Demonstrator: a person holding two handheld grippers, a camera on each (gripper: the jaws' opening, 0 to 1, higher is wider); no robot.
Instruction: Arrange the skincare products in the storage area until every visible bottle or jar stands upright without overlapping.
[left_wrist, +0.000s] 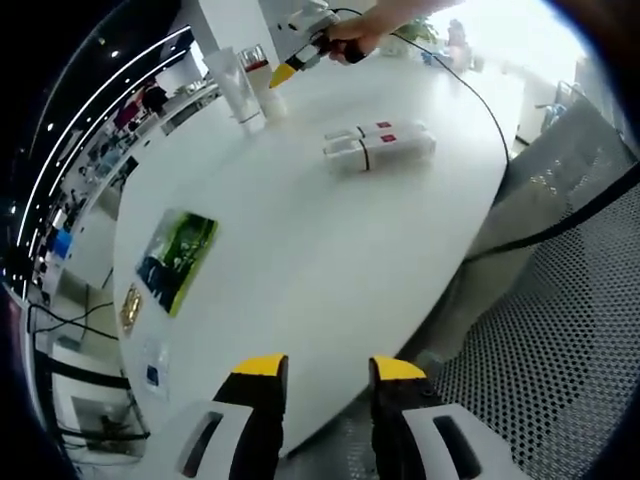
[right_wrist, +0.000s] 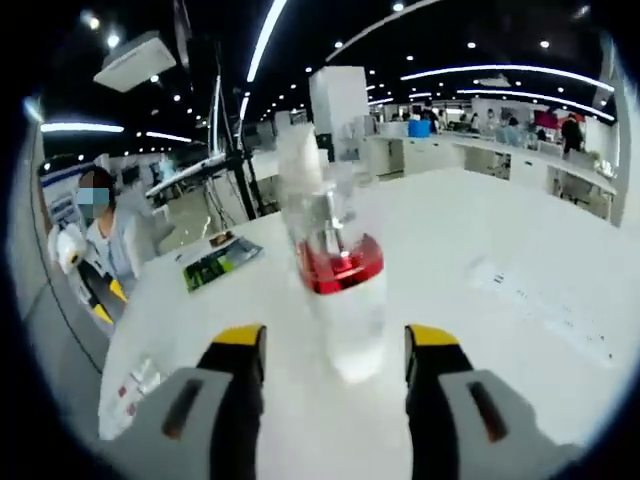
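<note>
Two white bottles with red labels lie on their sides, side by side, on the white table. At the far end a white tube stands upright beside a clear bottle with a red collar. A hand holds my right gripper at that bottle. In the right gripper view the clear bottle stands between the jaws of the right gripper, which are open with a gap on each side; the white tube rises behind it. My left gripper is open over the near table edge, holding nothing.
A green booklet and a small card lie on the table's left side. A black cable runs across the far right of the table. Perforated grey flooring lies past the near edge. The booklet lies left of the bottle.
</note>
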